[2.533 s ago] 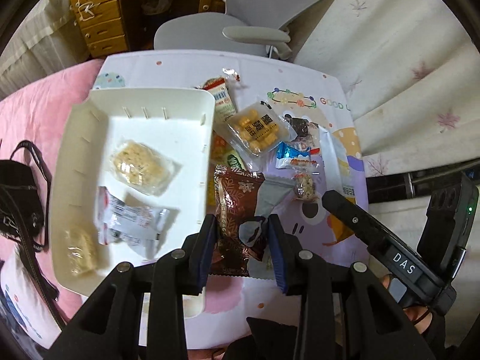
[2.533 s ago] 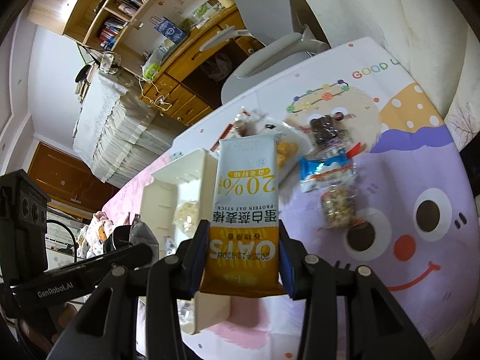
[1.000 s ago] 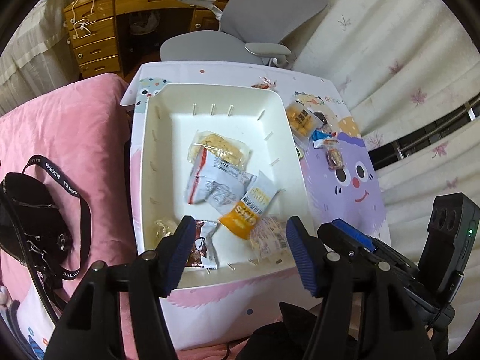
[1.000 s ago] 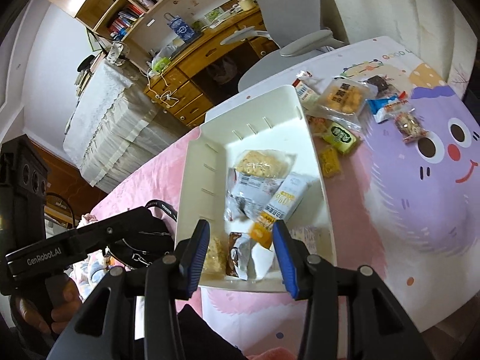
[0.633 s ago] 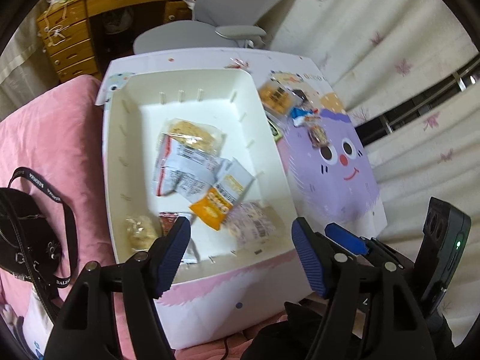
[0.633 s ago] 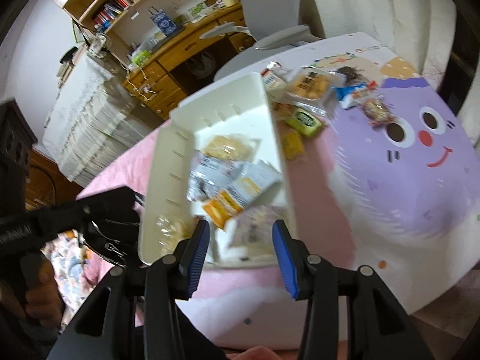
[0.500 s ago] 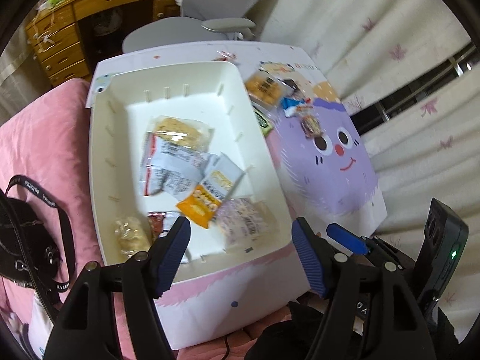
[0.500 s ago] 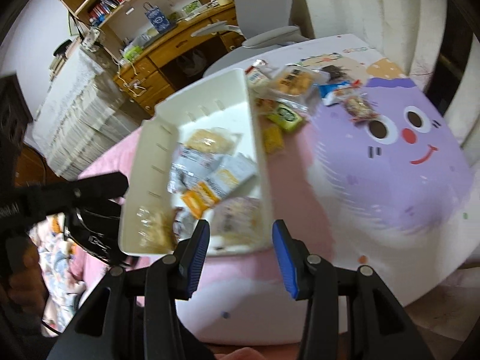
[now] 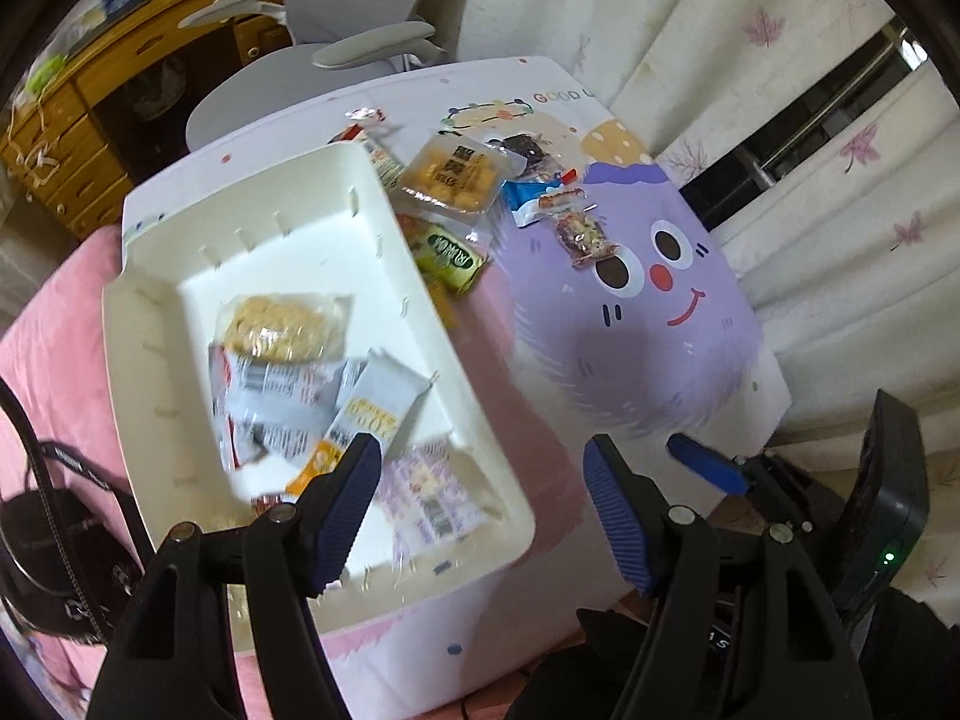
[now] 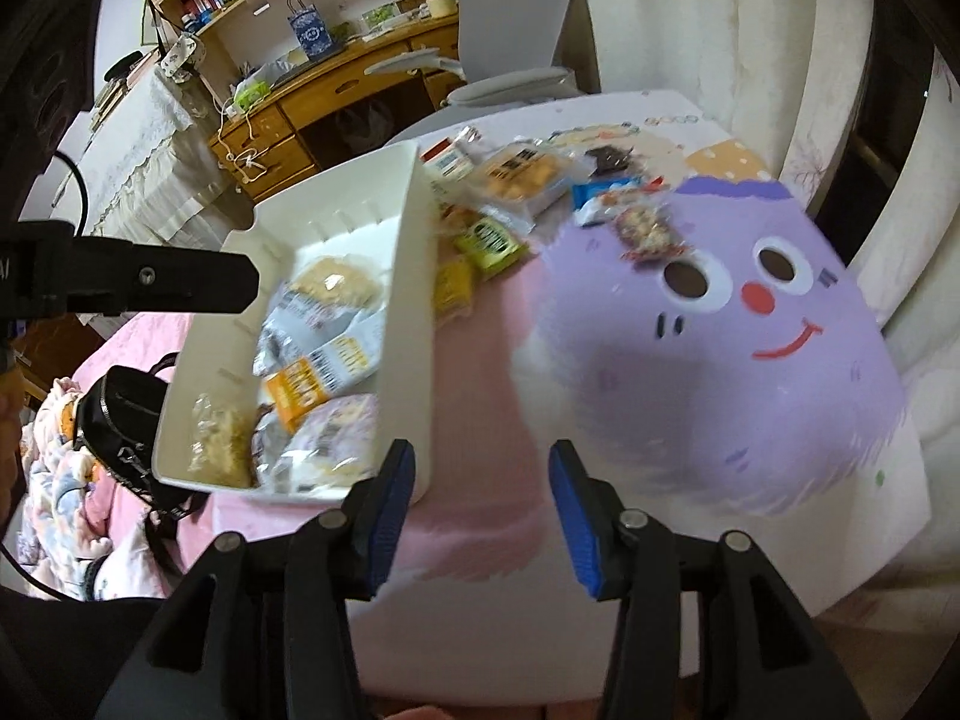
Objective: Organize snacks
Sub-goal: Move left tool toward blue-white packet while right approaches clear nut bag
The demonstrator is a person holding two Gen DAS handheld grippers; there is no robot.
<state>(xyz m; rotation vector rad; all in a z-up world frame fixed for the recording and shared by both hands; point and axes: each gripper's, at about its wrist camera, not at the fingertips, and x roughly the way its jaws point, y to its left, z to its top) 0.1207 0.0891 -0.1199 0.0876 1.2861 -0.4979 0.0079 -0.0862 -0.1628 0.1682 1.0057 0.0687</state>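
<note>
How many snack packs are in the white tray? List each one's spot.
6: cracker pack farthest, silver pack next, oat bar mid-tray; clear pack, dark pack, pale pack at the near end. More may hide underneath.

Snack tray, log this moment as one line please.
left hand-held gripper: open, empty | right hand-held gripper: open, empty | white tray: holds several packets | green packet: on table beside tray

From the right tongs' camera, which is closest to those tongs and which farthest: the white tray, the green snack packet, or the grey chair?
1. White tray: nearest, its corner just left of the right tongs.
2. Green snack packet: farther, on the cloth beside the tray's right wall.
3. Grey chair: farthest, behind the table.
</note>
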